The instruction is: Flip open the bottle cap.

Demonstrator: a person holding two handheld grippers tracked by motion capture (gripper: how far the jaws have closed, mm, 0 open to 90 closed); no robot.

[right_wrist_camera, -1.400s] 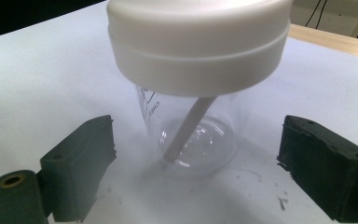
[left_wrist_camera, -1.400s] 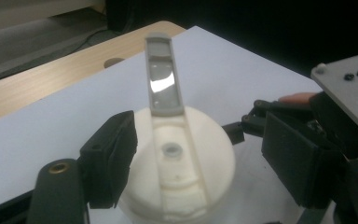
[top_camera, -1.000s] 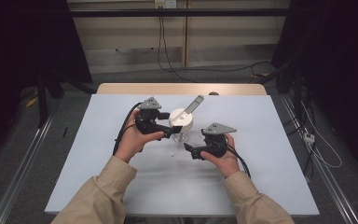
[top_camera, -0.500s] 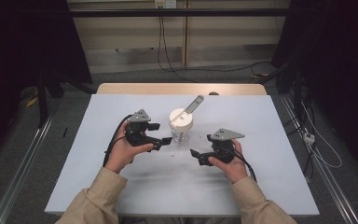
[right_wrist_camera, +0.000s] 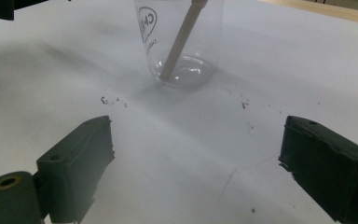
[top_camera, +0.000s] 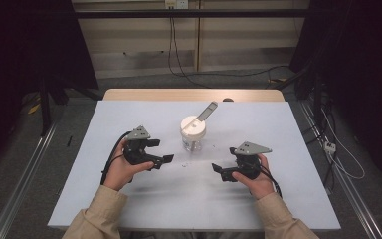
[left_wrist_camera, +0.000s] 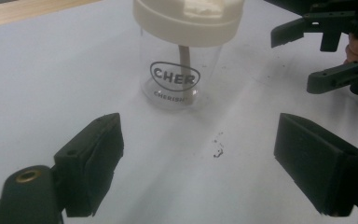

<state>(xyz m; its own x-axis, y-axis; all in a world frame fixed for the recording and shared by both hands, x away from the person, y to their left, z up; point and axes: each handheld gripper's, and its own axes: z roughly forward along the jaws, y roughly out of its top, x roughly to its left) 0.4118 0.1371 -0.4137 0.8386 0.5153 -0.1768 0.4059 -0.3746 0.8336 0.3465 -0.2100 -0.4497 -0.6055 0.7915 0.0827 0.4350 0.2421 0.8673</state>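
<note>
At the near middle of the tabletop, low over the white surface: left tongs, gaping wide, having just been opening, with nothing between the jaws but bare sheet. Same story for the right tongs: parted, clamped on nothing, tips turned inward toward the left pair. Touch nothing, either of them.

Just beyond and between the two, upright and on its own: the jar, clear-walled, capped with a cream lid. Carries an oval printed label on the side facing the left tongs (reads "CHER", with smaller letters beneath). Through the lid, slanting up and away to the right in the high view: a pale stick, lower end resting at the bottom of the jar near the wall, as seen along the right tongs. Otherwise looks empty, with no liquid or powder to be made out through the clear wall. On the tabletop just in front of it, a few dark specks.

Reads as a step between grips: jar standing free, lid on, stick in, both tongs off. Next, probably: one pair around the clear body to steady it, the other to the lid or the stick. Calls for squaring the jaws to either side of the round wall before closing, and closing gently, since apt to skid or tip with that stick leaning out.
</note>
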